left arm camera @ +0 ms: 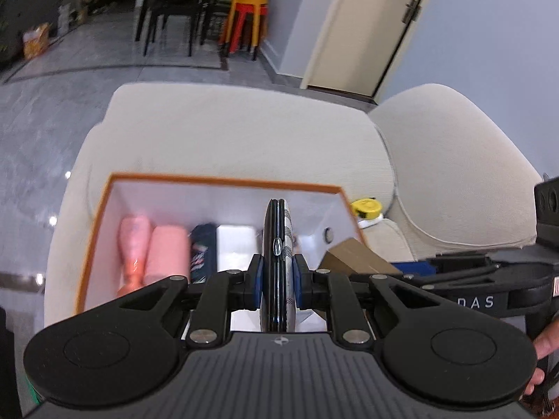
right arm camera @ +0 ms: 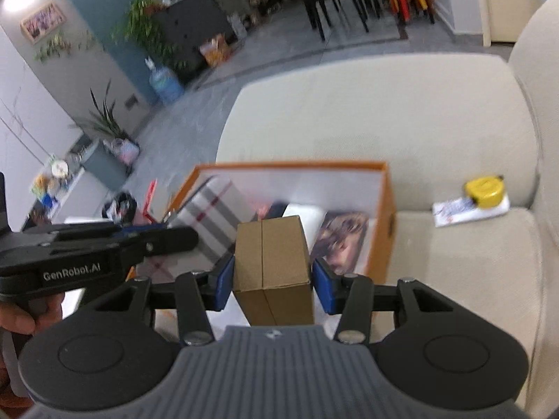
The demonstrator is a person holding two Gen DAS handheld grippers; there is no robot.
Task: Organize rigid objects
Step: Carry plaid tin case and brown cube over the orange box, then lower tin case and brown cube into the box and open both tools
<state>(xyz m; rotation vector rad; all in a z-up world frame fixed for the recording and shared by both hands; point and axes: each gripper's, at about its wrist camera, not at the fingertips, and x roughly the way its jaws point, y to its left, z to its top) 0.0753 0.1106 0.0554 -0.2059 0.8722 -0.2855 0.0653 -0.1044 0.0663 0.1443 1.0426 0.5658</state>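
Left gripper [left arm camera: 277,279] clamped a thin round disc [left arm camera: 277,244] on edge, blue pads pressed to both faces. Right gripper [right arm camera: 271,279] gripped a brown carton [right arm camera: 270,262] upright between its pads. Both loads hung over an orange-rimmed box [left arm camera: 216,182] on a cream sofa [left arm camera: 244,132].

Inside the box, seen from the left wrist: a pink bottle [left arm camera: 132,244], a pink roll [left arm camera: 167,251], a dark packet [left arm camera: 202,244], a white pack [left arm camera: 234,244], side by side. Blurred; details uncertain.

On the seat just right of the box, a yellow tape measure [right arm camera: 485,188] sat on a white packet [right arm camera: 468,211]. Beyond the sofa: grey floor, dark chairs, stacked stools [left arm camera: 246,17].
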